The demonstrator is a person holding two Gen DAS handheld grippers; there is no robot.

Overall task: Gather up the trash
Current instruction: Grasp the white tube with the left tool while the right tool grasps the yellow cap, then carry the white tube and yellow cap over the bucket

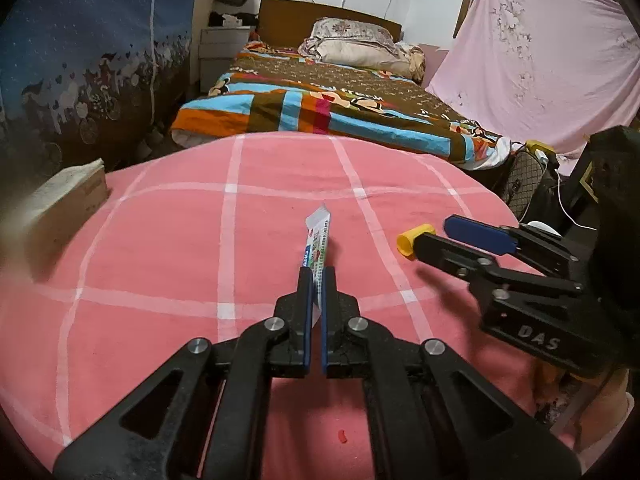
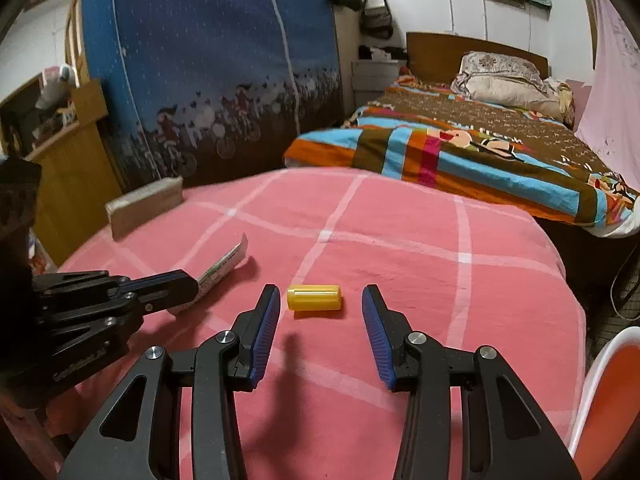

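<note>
The yellow cap (image 2: 314, 298) is lying on its side on the pink checked cloth (image 2: 400, 220) that covers the desk, directly ahead of the right hand-held gripper (image 2: 320, 298) and level with its fingertips. The jaws are standing partly open with a gap wider than the cap's length, one blue pad to each end of it, and neither pad is touching it. The step in hand looks like the pick-up of this cap. To do it well, the person would want to bring the pads a little further forward so the cap sits between their flat faces rather than at the very tips, keep the fingertips low against the cloth, and close squarely on the two ends. Because the cap is round and smooth it could roll away or squirt out if one pad meets it first, so an even, centred squeeze matters. The soft cloth may also bunch under the tips; a light touch would avoid pinching fabric along with the cap.

Just to the left of the cap, the left hand-held gripper (image 1: 319, 276) is clamping a flattened toothpaste tube (image 1: 317, 236), its jaws shut tight on the tube's near end while the far end is sticking out forward above the cloth. That piece seems secure and only needs holding steady.

Farther off, a brown box (image 2: 144, 204) is resting near the desk's left edge, well apart from both pieces. Beyond the desk a bed (image 2: 460, 148) with a striped cover is filling the background. No bin is showing in either view.
</note>
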